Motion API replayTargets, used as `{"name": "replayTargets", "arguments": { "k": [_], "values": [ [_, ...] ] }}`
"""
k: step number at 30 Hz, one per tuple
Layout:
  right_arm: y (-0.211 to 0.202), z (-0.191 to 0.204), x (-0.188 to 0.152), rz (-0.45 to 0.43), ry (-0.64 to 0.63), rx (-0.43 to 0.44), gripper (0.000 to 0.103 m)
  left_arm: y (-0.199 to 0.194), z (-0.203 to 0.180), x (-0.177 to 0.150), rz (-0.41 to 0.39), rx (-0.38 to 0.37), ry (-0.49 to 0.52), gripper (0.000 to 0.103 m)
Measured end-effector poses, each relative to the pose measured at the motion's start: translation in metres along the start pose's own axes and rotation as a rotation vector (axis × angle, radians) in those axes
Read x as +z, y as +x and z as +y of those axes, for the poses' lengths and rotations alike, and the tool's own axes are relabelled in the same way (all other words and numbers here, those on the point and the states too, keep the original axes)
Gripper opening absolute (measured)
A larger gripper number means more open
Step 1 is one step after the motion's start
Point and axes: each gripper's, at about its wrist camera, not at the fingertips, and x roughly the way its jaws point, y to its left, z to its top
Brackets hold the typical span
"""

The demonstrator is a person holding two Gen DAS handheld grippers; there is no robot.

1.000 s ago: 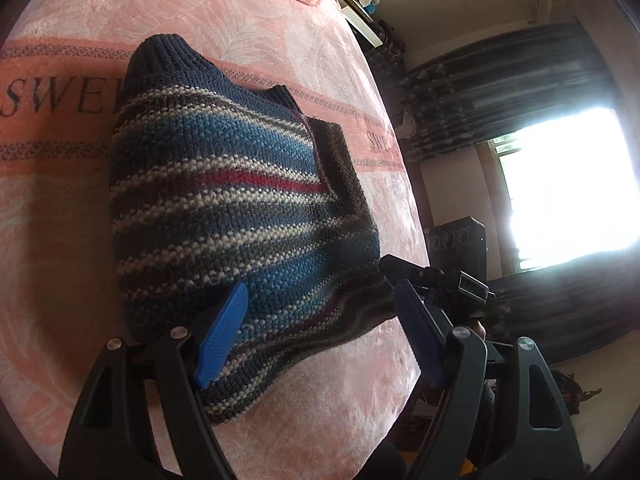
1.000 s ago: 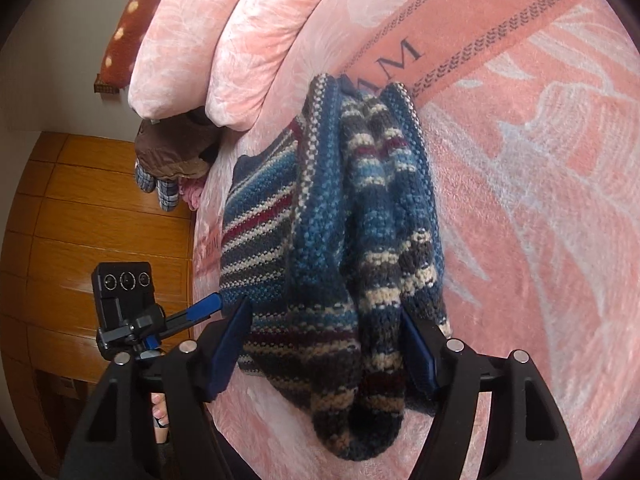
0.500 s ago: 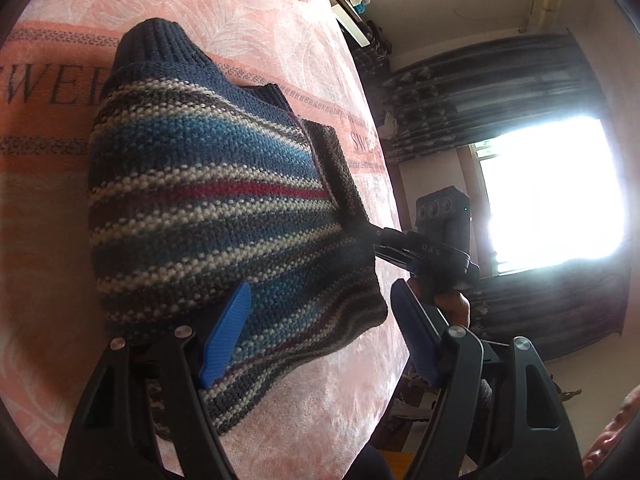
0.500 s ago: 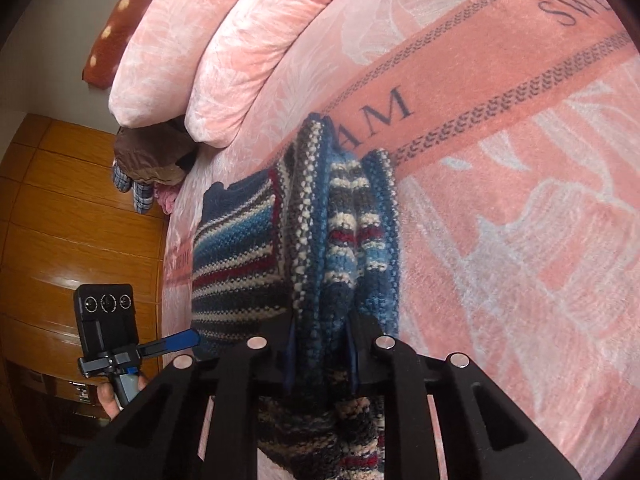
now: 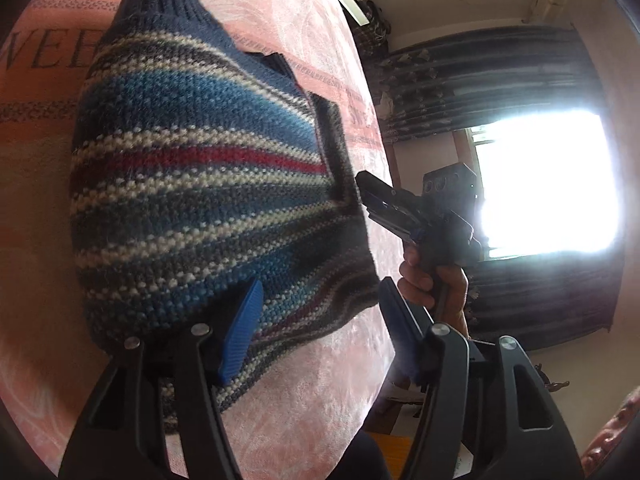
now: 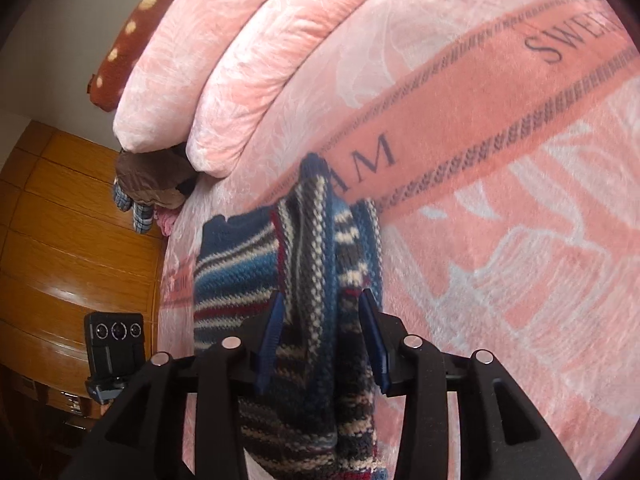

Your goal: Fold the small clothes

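A striped knit sweater (image 5: 200, 184) in blue, white, grey and red lies folded on the pink blanket (image 5: 320, 380). My left gripper (image 5: 320, 324) hovers open over its near hem, with nothing between the fingers. In the right wrist view a bunched fold of the sweater (image 6: 320, 264) stands between the fingers of my right gripper (image 6: 322, 336), which is partly open with its blue pads beside the knit. The left wrist view shows the right gripper (image 5: 370, 196) at the sweater's right edge, held by a hand (image 5: 432, 280).
Two pink pillows (image 6: 240, 60) and a brown spotted cushion (image 6: 132, 36) lie at the bed's head. A brown garment pile (image 6: 152, 180) sits by the wooden cabinet (image 6: 60, 240). A bright window (image 5: 540, 180) and dark curtains (image 5: 480, 80) are beyond the bed's edge.
The right gripper closed tightly on the sweater's fold half a second ago; its jaws have now widened. The left gripper stayed open and moved closer over the hem.
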Motion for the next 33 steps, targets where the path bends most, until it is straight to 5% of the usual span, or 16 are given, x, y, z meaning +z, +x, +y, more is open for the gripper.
{"name": "replayTargets", "arguments": {
  "k": [5, 7, 8, 13, 18, 22, 24, 25, 27, 29, 30, 33],
  "values": [
    [0.036, 0.015, 0.039, 0.044, -0.010, -0.048, 0.044, -0.023, -0.011, 0.021, -0.086, -0.039, 0.017, 0.067],
    [0.048, 0.021, 0.046, 0.046, -0.055, -0.087, 0.014, -0.025, -0.006, 0.032, -0.100, -0.050, -0.009, 0.067],
    [0.047, 0.024, 0.048, 0.017, -0.083, -0.103, 0.010, -0.022, -0.002, 0.036, -0.099, -0.043, -0.019, 0.069],
    [0.060, -0.021, 0.044, 0.015, -0.011, -0.229, 0.012, 0.000, 0.025, 0.041, -0.041, 0.010, -0.091, 0.063],
    [0.018, -0.003, 0.037, -0.049, -0.022, -0.075, 0.023, -0.031, 0.001, 0.053, -0.117, -0.016, -0.025, 0.064],
    [0.006, 0.021, 0.014, 0.013, -0.126, -0.004, 0.023, -0.029, -0.005, 0.082, -0.122, 0.003, -0.014, 0.064],
    [0.017, 0.018, 0.004, 0.073, -0.137, 0.000, 0.022, -0.012, 0.001, 0.091, -0.082, 0.072, -0.014, 0.063],
    [0.026, 0.012, 0.000, 0.099, -0.134, -0.020, 0.020, -0.005, 0.008, 0.096, -0.069, 0.109, -0.021, 0.061],
    [0.037, -0.015, -0.005, 0.118, -0.101, -0.047, 0.000, 0.005, 0.026, 0.102, -0.055, 0.134, -0.045, 0.049],
    [0.034, -0.035, -0.006, 0.103, -0.038, 0.000, 0.000, 0.010, 0.038, 0.103, -0.060, 0.147, -0.065, 0.029],
    [0.030, -0.032, -0.007, 0.090, -0.038, 0.003, 0.000, 0.008, 0.038, 0.102, -0.058, 0.157, -0.069, 0.030],
    [0.008, -0.004, -0.022, 0.067, -0.107, 0.053, 0.004, -0.013, 0.022, 0.095, -0.097, 0.165, -0.041, 0.052]
  ]
}}
